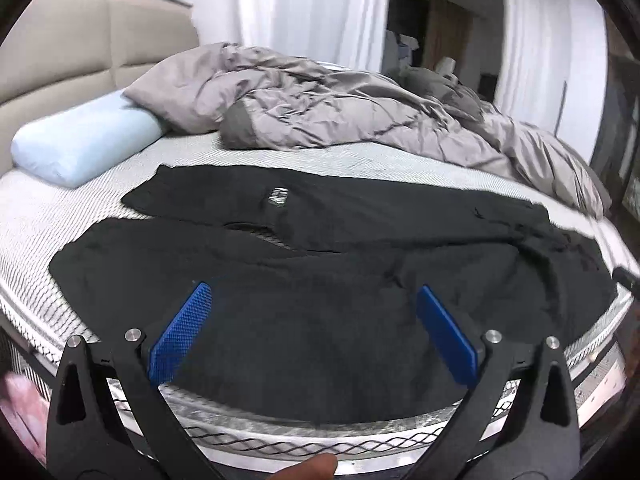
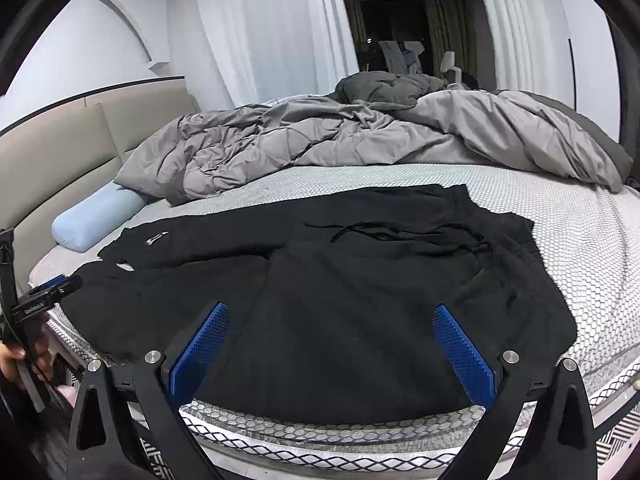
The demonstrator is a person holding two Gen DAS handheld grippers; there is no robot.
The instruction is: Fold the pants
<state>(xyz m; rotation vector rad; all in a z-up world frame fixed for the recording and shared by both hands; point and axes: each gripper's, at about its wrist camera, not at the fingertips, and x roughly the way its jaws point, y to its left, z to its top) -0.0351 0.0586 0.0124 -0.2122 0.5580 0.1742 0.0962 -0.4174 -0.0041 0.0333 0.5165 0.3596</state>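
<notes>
Black pants (image 1: pixel 320 248) lie spread flat on the bare mattress (image 1: pixel 60 208), legs toward the pillow on the left, waistband with drawstring (image 2: pixel 384 234) on the right. A small white label (image 1: pixel 277 196) shows on the far leg. My left gripper (image 1: pixel 314 296) is open and empty, hovering over the near leg by the mattress's front edge. My right gripper (image 2: pixel 332 316) is open and empty over the seat area of the pants (image 2: pixel 360 300). The left gripper also shows at the left edge of the right wrist view (image 2: pixel 44 300).
A crumpled grey duvet (image 1: pixel 340 108) covers the far half of the bed. A light blue pillow (image 1: pixel 84 140) lies by the beige headboard (image 1: pixel 80 52). White curtains hang behind. Something pink (image 1: pixel 20 412) sits low at the left, beside the bed.
</notes>
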